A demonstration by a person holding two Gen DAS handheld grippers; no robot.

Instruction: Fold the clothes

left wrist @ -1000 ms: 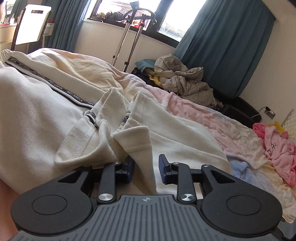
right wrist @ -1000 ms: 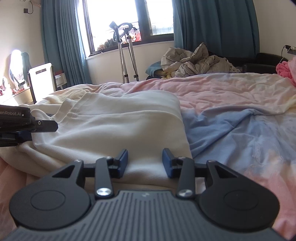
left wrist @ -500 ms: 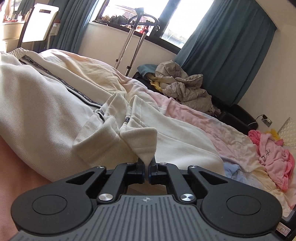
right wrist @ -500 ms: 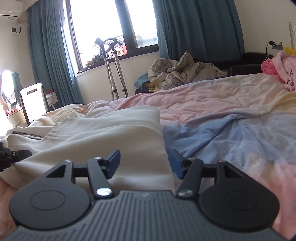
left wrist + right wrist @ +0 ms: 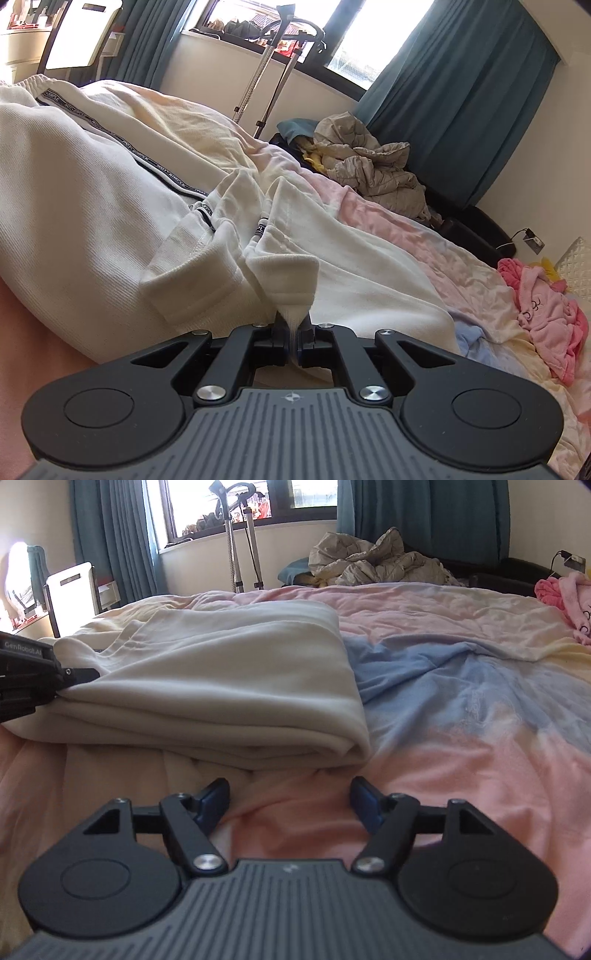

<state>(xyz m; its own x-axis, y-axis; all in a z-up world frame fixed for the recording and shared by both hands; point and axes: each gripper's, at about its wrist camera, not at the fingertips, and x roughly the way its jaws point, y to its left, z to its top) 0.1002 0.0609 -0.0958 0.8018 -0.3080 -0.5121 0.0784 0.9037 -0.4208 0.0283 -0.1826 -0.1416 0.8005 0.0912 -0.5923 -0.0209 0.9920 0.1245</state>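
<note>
A cream-white garment (image 5: 92, 221) with a black lettered stripe lies partly folded on the bed. My left gripper (image 5: 293, 341) is shut on a ribbed cuff (image 5: 291, 291) of it and pulls the cuff taut. In the right wrist view the same garment (image 5: 221, 686) lies as a folded stack on the left. My right gripper (image 5: 290, 803) is open and empty, just short of the stack's near edge, over the pink bedcover. The left gripper (image 5: 79, 672) shows at that view's left edge, against the garment.
The bed has a pink, blue and yellow cover (image 5: 461, 709). A pink garment (image 5: 546, 314) lies at the far right. A heap of beige bedding (image 5: 373, 559) sits on a dark sofa by teal curtains. Metal crutches (image 5: 240, 546) lean at the window.
My left gripper closed on the cuff and lifted it. My right gripper opened wider and drew back from the garment's edge, now over the bedcover.
</note>
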